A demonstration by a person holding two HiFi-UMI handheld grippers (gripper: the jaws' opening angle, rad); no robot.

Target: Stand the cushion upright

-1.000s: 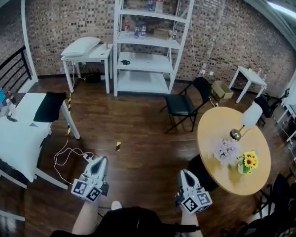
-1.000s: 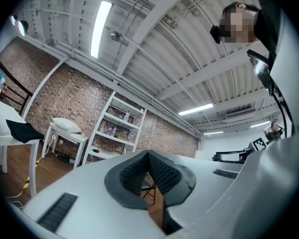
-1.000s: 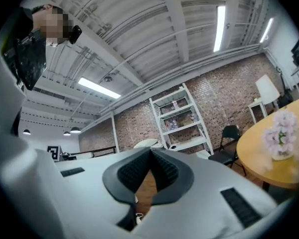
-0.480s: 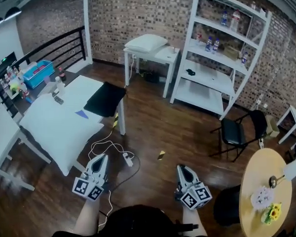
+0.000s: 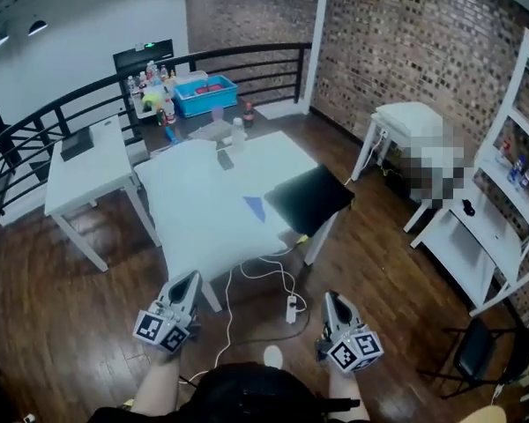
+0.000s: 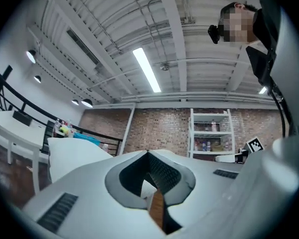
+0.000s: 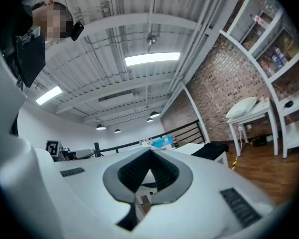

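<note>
A large white cushion [image 5: 203, 214] lies flat on the white table [image 5: 286, 152] in the middle of the head view, with a small blue tag [image 5: 254, 208] on it. Its pale bulk also shows at the left of the left gripper view, as the cushion [image 6: 74, 153]. My left gripper [image 5: 189, 280] and right gripper [image 5: 331, 300] hover low over the floor, in front of the table and apart from the cushion. Both are shut with nothing between the jaws, which also shows in the left gripper [image 6: 148, 154] and right gripper [image 7: 150, 151] views.
A black cloth [image 5: 309, 199] drapes the table's right corner. Behind stand a blue bin [image 5: 204, 93] and bottles along a black railing [image 5: 35, 122]. A smaller white table [image 5: 88, 161] is left, a side table with a pillow [image 5: 410, 117] and a white shelf [image 5: 502, 210] right. A power strip [image 5: 291, 307] lies on the floor.
The view has swung left: the table with the cushion went from the left edge to the centre, and the round table and chair left the frame. Both grippers stayed shut.
</note>
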